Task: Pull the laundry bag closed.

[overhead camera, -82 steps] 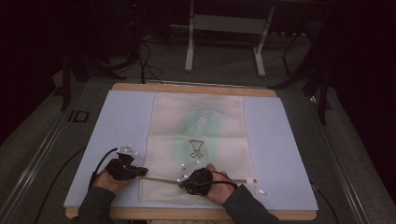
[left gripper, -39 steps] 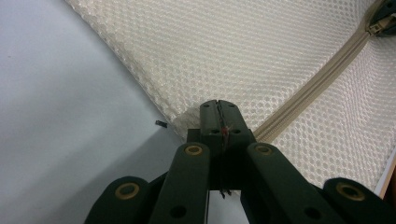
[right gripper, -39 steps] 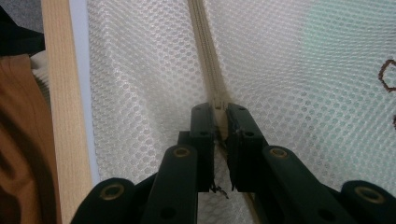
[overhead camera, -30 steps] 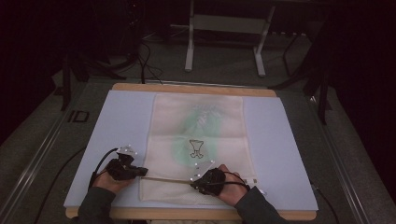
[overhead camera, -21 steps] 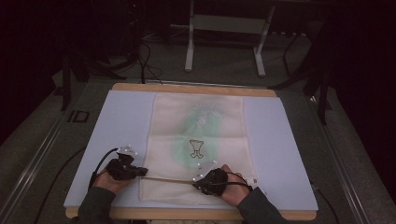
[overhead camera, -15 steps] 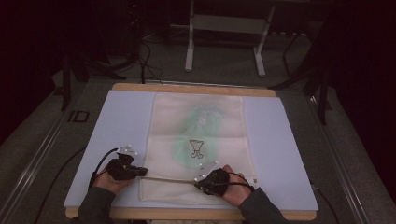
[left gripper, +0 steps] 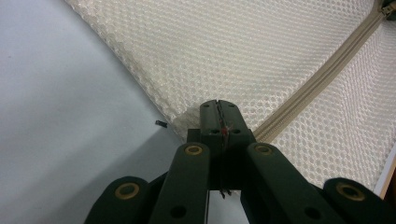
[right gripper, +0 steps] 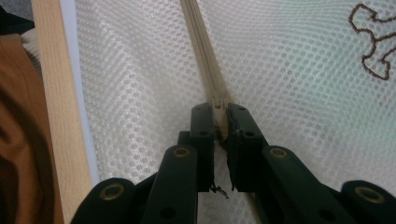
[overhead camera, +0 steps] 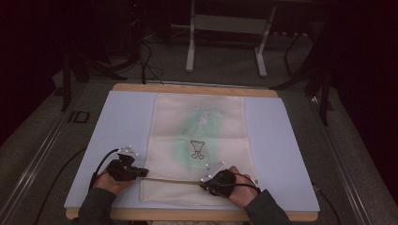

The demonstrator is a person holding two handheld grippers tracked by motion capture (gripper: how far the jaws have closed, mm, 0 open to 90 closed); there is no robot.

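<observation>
We see the left tool clenched on the mesh bag's corner; the right tool pinches its zipper, lower frame.

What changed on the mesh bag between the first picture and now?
The right gripper, shut on the zipper pull, has slid rightward along the zipper near the mesh bag's front edge. The left gripper stayed clamped on the bag's left corner; the bag itself has not shifted.
</observation>
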